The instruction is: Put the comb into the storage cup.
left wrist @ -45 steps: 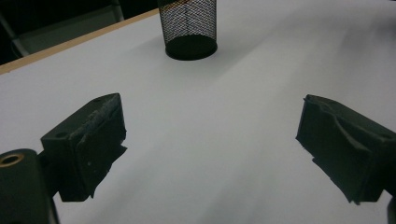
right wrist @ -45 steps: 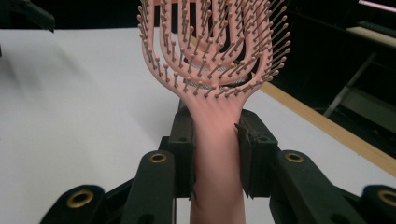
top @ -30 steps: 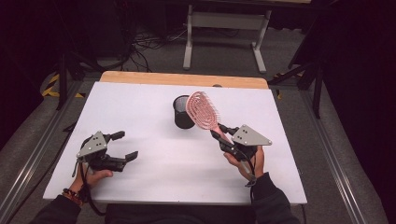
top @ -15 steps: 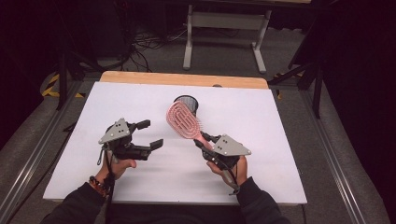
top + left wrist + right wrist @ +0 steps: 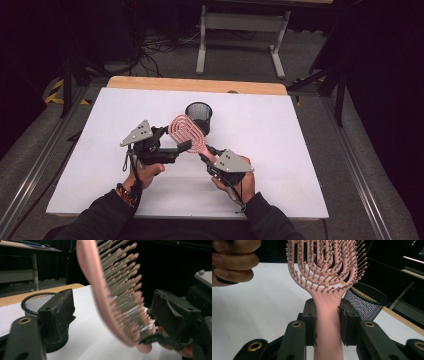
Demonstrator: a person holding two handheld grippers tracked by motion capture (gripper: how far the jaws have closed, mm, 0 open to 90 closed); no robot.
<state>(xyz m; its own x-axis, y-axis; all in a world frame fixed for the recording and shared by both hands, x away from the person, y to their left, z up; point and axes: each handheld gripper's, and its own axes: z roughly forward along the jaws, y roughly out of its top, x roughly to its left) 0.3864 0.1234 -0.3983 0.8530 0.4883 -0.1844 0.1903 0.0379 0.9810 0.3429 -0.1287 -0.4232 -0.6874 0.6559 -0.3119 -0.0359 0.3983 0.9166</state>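
Observation:
A pink hairbrush (image 5: 187, 135) is tilted up over the white table, its head in front of a black mesh cup (image 5: 199, 116). My right gripper (image 5: 207, 154) is shut on the brush handle (image 5: 327, 322), with both pads pressed against it. My left gripper (image 5: 176, 139) has come in from the left and stands around the brush head (image 5: 100, 290). Its jaws have just been closing. In the left gripper view a gap remains between the left pad (image 5: 57, 312) and the back of the brush, with the bristles facing the other pad.
The mesh cup (image 5: 367, 302) stands upright just behind the brush, near the table's far middle. The white table top (image 5: 300, 150) lies open on both sides. The hand (image 5: 232, 262) holding the left gripper shows in the right gripper view.
The right gripper carried the brush left and down toward the table's middle. The left gripper rose and moved right until its jaws came around the brush head, and they have narrowed.

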